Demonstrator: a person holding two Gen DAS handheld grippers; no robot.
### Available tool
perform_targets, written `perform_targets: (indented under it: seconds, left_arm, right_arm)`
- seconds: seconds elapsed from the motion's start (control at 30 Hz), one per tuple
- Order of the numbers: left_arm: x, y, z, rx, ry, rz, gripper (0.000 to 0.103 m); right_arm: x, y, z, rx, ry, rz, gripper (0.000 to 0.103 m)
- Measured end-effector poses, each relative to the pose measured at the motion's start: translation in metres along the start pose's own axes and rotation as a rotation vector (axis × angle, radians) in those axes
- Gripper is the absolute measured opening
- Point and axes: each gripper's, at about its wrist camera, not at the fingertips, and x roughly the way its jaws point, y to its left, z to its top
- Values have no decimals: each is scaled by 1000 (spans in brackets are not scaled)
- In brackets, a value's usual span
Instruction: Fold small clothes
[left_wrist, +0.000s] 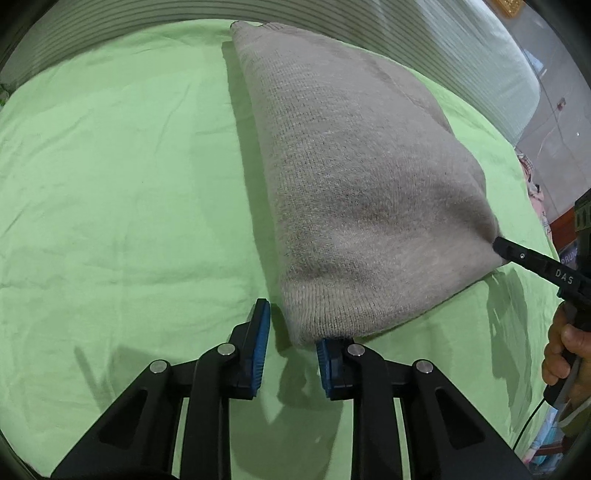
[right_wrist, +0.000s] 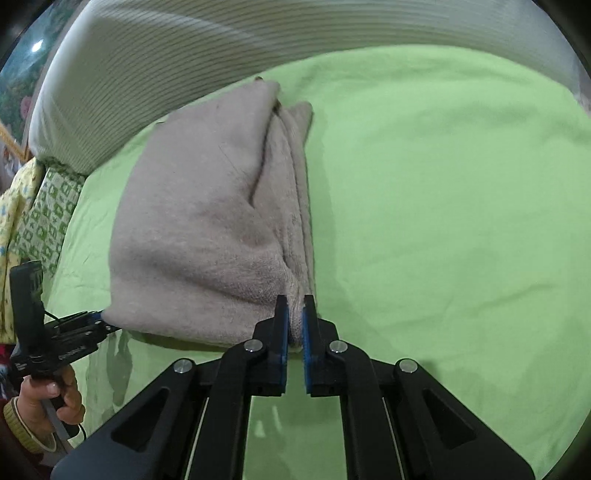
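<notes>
A beige knitted garment (left_wrist: 354, 177) lies folded lengthwise on the green sheet (left_wrist: 110, 184); it also shows in the right wrist view (right_wrist: 207, 221). My left gripper (left_wrist: 291, 325) is open at the garment's near left corner, its right finger under the hem and its left finger beside it. My right gripper (right_wrist: 294, 314) is shut on the garment's near right corner, with the knit pinched between the blue pads (right_wrist: 283, 332). The right gripper also shows in the left wrist view (left_wrist: 498, 245), and the left gripper in the right wrist view (right_wrist: 99, 317).
A striped grey-white bolster (right_wrist: 184, 55) runs along the far edge of the bed. Patterned yellow and green fabric (right_wrist: 33, 206) lies at the left side. The person's hands (left_wrist: 565, 350) hold the gripper handles.
</notes>
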Motion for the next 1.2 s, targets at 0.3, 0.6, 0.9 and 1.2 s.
perform_targets:
  seconds: [0.3,0.6,0.9,1.2]
  left_arm:
    - [-10,4,0,18,34,-10,37]
    - [-56,28,-3,-84,-35,-116,61]
    - [-47,41,26,-218,-37,-128,67]
    - [-18,22,40,-198,9,-124,75]
  right_arm:
    - [-4,6,3,-39,21,-31,7]
    - [-45,-7,23,118,-114,85,53]
    - [-10,27,70,49,-114,49,54]
    - [37,37,101,44,-39,76,50]
